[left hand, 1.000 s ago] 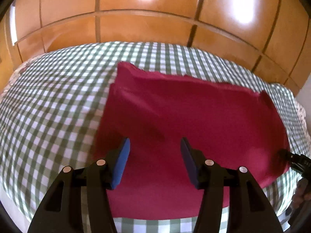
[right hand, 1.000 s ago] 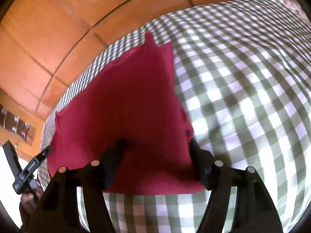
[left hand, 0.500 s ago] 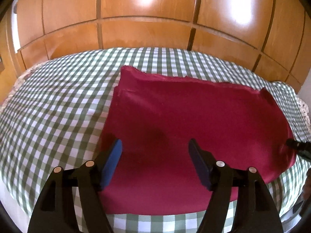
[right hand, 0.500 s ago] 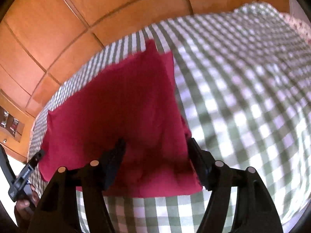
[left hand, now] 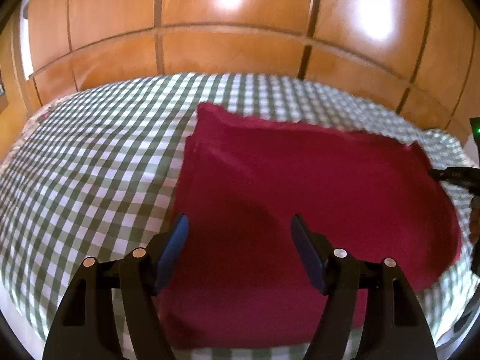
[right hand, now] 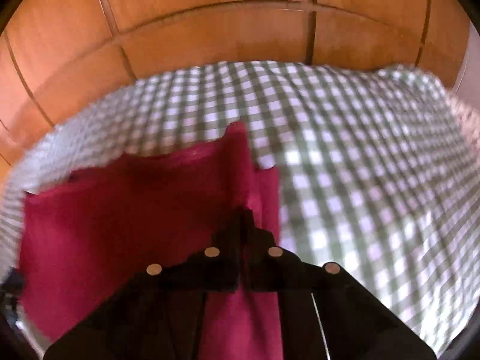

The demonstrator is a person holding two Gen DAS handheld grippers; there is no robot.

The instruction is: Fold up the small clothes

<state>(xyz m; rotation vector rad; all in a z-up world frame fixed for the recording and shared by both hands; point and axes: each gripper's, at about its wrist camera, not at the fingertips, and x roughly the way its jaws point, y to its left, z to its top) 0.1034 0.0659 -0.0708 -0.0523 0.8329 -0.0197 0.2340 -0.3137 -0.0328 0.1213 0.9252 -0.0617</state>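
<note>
A dark red cloth [left hand: 300,186] lies flat on the green-and-white checked tablecloth [left hand: 90,165]. My left gripper [left hand: 238,225] is open, its blue-padded fingers hovering over the cloth's near left part and holding nothing. In the right wrist view, my right gripper [right hand: 244,213] is shut on the right edge of the red cloth [right hand: 120,210], and a raised fold of cloth runs up from its tips. The right gripper's tip also shows in the left wrist view [left hand: 450,175] at the cloth's right edge.
A wooden panelled wall [left hand: 240,30] stands right behind the table. The checked tablecloth [right hand: 360,165] stretches to the right of the cloth in the right wrist view. The table's near edge lies just below both grippers.
My right gripper has closed from open onto the cloth's right edge and turned toward the wall. My left gripper has stayed open and drawn back a little.
</note>
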